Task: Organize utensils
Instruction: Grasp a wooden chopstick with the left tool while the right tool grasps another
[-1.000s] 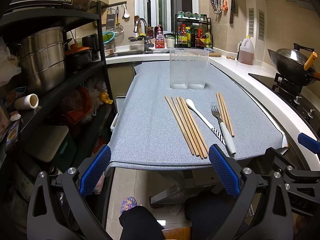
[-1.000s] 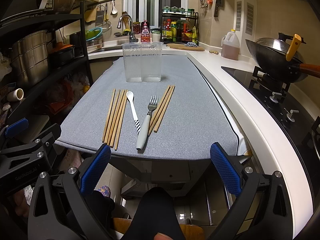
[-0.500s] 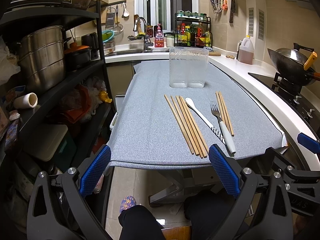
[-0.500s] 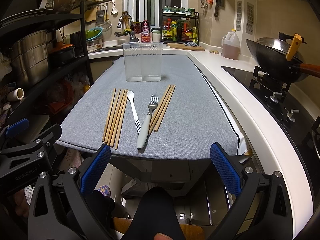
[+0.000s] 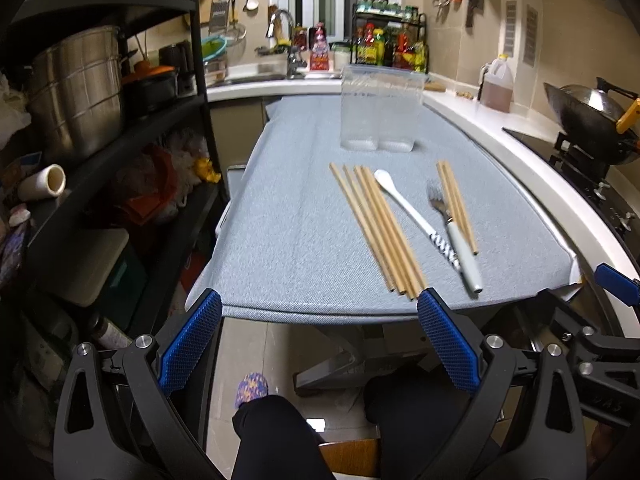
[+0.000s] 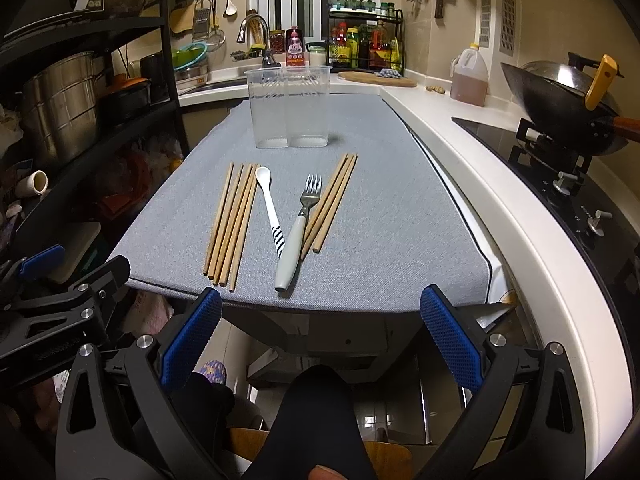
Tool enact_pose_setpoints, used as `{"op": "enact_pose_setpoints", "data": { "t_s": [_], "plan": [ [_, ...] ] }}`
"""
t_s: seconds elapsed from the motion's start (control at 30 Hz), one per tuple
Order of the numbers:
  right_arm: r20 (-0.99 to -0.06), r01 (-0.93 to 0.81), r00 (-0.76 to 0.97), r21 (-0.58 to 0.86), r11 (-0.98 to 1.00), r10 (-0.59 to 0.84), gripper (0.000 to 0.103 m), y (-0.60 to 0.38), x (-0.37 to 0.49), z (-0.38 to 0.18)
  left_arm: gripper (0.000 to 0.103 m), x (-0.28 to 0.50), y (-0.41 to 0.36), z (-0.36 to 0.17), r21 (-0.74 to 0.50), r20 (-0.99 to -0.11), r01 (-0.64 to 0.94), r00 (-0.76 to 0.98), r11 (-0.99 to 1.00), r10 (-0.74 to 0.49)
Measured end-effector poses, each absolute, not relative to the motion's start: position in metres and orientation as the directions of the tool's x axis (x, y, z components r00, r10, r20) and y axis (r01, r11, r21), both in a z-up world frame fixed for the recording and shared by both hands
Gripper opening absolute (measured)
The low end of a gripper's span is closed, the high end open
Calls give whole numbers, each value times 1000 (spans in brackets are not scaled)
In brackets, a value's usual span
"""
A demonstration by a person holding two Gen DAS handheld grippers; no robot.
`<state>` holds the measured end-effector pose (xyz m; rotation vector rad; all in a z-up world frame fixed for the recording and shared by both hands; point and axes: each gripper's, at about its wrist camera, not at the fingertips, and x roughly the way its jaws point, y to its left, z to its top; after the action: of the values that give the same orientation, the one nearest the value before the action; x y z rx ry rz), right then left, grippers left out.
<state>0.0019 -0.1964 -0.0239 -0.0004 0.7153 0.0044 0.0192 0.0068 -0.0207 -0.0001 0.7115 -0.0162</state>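
Note:
On the grey table cloth (image 6: 380, 184) lie a bundle of several wooden chopsticks (image 6: 232, 220), a white spoon (image 6: 269, 200) with a striped handle, a fork (image 6: 300, 224) with a pale handle, and a second small set of chopsticks (image 6: 332, 200). A clear two-part plastic holder (image 6: 288, 106) stands upright behind them. The same items show in the left wrist view: chopsticks (image 5: 376, 228), spoon (image 5: 412, 216), fork (image 5: 456, 236), holder (image 5: 380, 110). My left gripper (image 5: 320, 320) and right gripper (image 6: 320, 316) are both open and empty, in front of the table's near edge.
A black shelf rack (image 5: 100, 120) with a steel pot (image 5: 76, 92) stands left of the table. A white counter (image 6: 500, 184) with a stove and wok (image 6: 560, 100) runs along the right. The sink (image 6: 224, 80) and a spice rack (image 6: 364, 44) are behind.
Both grippers have moved slightly forward toward the table's near edge. The utensils have not moved.

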Motion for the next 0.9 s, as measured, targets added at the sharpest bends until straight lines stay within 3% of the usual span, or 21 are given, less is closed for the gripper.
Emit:
{"op": "enact_pose_setpoints", "data": {
  "t_s": [0.2, 0.47, 0.57, 0.63, 0.7, 0.9],
  "plan": [
    [-691, 60, 722, 56, 997, -5, 98, -218, 26, -37, 95, 40, 20, -37, -86, -694, -2, 718, 996, -58],
    [-702, 81, 712, 48, 996, -24, 96, -228, 65, -57, 88, 71, 12, -53, -67, -716, 6, 696, 998, -52],
    [-695, 82, 718, 41, 996, -30, 85, -230, 81, -60, 84, 83, 5, -57, -71, -720, 27, 690, 997, -70],
    [-701, 71, 713, 49, 996, -16, 69, -232, 92, -66, 77, 92, 2, -61, -77, -724, 37, 685, 996, -82],
    [-712, 55, 702, 51, 997, -3, 60, -232, 100, -72, 72, 98, 0, -66, -90, -732, 42, 674, 995, -95],
    [-718, 45, 696, 54, 998, 8, 58, -231, 113, -81, 71, 106, -8, -74, -85, -740, 53, 666, 995, -99]
  ]
}}
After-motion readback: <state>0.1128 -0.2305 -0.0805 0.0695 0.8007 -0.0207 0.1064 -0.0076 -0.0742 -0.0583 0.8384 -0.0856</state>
